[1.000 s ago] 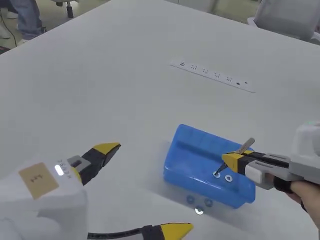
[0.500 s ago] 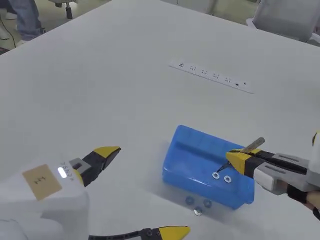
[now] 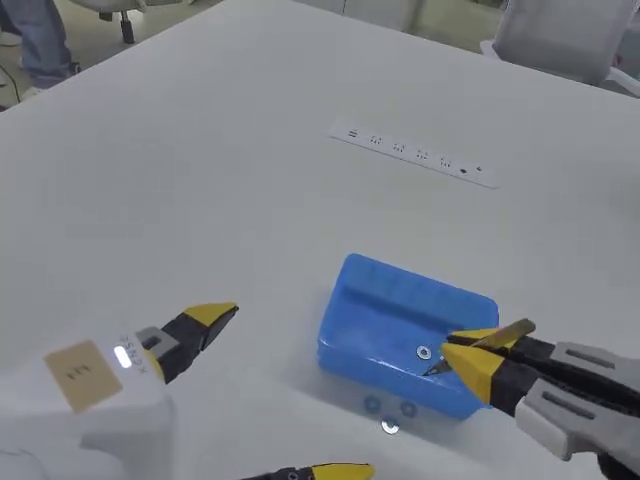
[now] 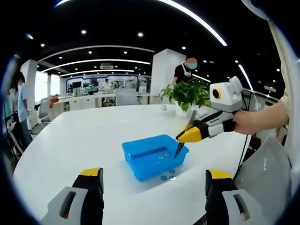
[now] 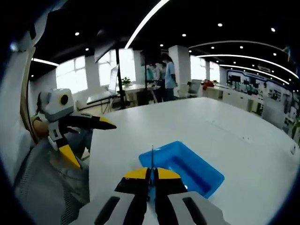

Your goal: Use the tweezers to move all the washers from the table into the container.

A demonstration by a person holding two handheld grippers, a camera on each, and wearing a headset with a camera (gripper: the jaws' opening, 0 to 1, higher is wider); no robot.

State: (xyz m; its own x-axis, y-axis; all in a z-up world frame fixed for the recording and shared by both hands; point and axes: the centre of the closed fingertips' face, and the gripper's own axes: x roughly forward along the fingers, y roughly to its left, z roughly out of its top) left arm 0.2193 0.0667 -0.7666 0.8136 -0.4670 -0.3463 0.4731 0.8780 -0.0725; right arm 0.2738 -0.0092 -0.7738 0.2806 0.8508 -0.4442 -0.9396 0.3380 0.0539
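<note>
Left gripper (image 3: 272, 392): mine, low at the left over the white table (image 3: 200, 150). Its jaws are spread wide with nothing between them. In the left gripper view the two yellow-tipped jaws rise well apart from the bottom.

Loose washers (image 3: 390, 427): one silvery ring lies on the table just in front of the container's near wall. Two bluish rings (image 3: 371, 404) lie side by side, closer to that wall. I cannot tell whether they touch it.

Container (image 3: 400, 295): a shallow blue rectangular tray with an open top. It stands flat on the table to the right of my left gripper.

Socket strip (image 3: 415, 153): a pale strip set flat in the table, beyond the container and well apart from it.

Washer inside (image 3: 424, 352): it lies on the container's floor toward the right end. The left gripper view shows two small rings (image 4: 161, 158) on that floor.

Tweezers (image 3: 508, 333): clamped in my right gripper. The dark pointed tips reach down and left into the container's right end, near the washer inside. The tips are too small for me to tell whether they hold anything.

Right gripper (image 3: 470, 357): mine, coming in from the right over the container's right end. Its jaws are pinched narrow on the tweezers. In the right gripper view the tweezers stand straight up between the two closed yellow tips.

Hand (image 4: 248, 123): it grips the right gripper's handle at the right side of the left gripper view.
</note>
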